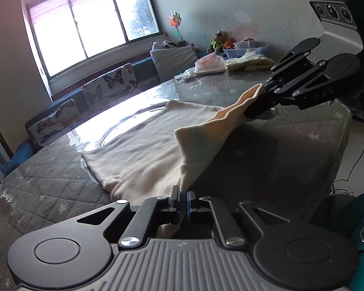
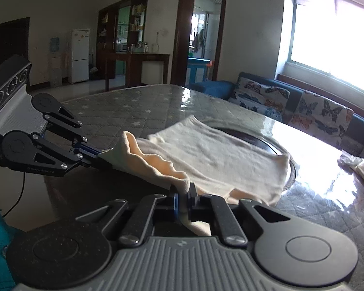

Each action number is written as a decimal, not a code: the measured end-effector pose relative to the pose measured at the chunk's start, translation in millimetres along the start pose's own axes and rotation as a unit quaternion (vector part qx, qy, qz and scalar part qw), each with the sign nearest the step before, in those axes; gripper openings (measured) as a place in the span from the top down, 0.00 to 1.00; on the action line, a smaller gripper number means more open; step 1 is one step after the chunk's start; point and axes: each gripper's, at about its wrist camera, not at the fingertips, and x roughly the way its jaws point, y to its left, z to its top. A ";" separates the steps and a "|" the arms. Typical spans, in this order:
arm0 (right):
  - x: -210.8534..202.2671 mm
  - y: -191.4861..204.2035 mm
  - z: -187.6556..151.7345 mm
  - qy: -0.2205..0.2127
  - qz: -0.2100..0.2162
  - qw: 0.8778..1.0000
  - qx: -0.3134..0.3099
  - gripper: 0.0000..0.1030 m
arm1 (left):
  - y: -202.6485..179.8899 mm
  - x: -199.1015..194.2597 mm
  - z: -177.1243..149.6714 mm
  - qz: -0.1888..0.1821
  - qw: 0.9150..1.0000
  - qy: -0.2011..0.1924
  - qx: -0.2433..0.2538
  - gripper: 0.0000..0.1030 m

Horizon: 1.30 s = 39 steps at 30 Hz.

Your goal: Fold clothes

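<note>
- The cream garment lies mostly flat on the grey quilted tabletop, its near edge lifted off the surface.
- The left gripper is clamped on one near corner of the cloth.
- The right gripper is pinched on the other near corner, and the raised hem sags between the two.
- Folded clothes sit far back on the tabletop, well apart.
</note>
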 end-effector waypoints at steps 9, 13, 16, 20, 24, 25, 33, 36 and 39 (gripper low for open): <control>-53.0 26.6 3.6 0.022 0.062 0.998 -0.007 0.94 | -12.8 -64.2 -5.3 -0.015 1.000 -0.009 0.012 0.95; -58.0 29.0 13.2 0.028 0.071 0.997 -0.013 0.94 | -13.7 -68.2 -0.4 -0.003 1.000 -0.013 0.015 0.95; -50.8 18.0 24.8 0.023 0.065 0.998 -0.009 0.94 | -4.9 -56.1 7.0 0.008 1.000 -0.017 0.006 0.95; -34.3 -2.9 44.7 0.018 0.056 0.998 -0.003 0.94 | 14.5 -35.4 19.7 0.025 0.999 -0.023 0.001 0.95; -1.6 -36.0 66.4 0.021 0.045 0.999 0.004 0.94 | 43.1 -2.6 39.8 0.044 0.999 -0.025 -0.013 0.95; 9.0 -43.5 71.4 0.023 0.039 0.999 0.006 0.94 | 50.0 9.1 46.1 0.048 0.998 -0.023 -0.017 0.95; 125.1 -100.7 76.0 0.063 -0.014 0.996 0.062 0.93 | 86.8 128.1 71.5 0.108 0.992 0.040 -0.046 0.92; 153.6 -110.3 58.0 0.077 -0.028 0.992 0.100 0.91 | 90.0 161.5 63.0 0.112 0.989 0.077 -0.053 0.88; 159.1 -114.0 44.9 0.082 -0.047 0.990 0.108 0.80 | 86.8 170.7 54.0 0.126 0.988 0.084 -0.041 0.77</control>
